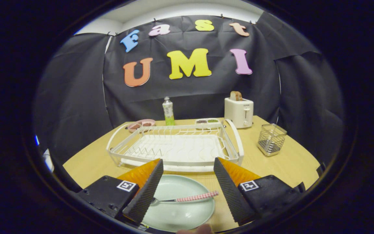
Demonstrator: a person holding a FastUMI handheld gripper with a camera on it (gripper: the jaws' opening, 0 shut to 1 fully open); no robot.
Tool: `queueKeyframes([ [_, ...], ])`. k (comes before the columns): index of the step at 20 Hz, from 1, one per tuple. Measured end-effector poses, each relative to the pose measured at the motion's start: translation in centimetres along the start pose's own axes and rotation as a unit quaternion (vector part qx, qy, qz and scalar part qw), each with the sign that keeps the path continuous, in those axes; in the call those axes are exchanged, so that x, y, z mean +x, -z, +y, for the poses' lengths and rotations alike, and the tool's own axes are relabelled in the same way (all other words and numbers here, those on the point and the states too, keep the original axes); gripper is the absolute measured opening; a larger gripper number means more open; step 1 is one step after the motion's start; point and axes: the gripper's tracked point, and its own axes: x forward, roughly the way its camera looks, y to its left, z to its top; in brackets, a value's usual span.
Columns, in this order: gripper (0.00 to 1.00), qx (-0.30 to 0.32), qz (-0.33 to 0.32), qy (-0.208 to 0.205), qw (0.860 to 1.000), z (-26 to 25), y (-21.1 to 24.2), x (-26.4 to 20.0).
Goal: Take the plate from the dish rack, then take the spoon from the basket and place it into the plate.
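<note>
Pale green plate (177,211); spoon (187,198) with red-and-white checked handle; white dish rack (174,148); cream toaster (239,112); silvery wire basket (271,139); light wooden table (284,165); gripper (187,190) with black ridged, orange-backed fingers (146,191), spread apart.

The gripper (187,185) hangs wide open above the plate (177,203), and the spoon (187,197) lies across the gap between its fingers. Just beyond, the dish rack (174,148) blocks the middle of the table (89,162). Bare tabletop lies left of the rack, and right of it up to the basket (271,139).
</note>
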Motion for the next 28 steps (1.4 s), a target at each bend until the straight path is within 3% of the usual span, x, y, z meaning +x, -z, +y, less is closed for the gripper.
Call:
queueKeyframes([
  [8, 1.0, -0.042, -0.113, 0.049, 0.992, -2.8, -5.1, -5.1],
  [28, 1.0, -0.006, -0.149, 0.072, 0.986, -5.0, -6.1, -9.4],
])
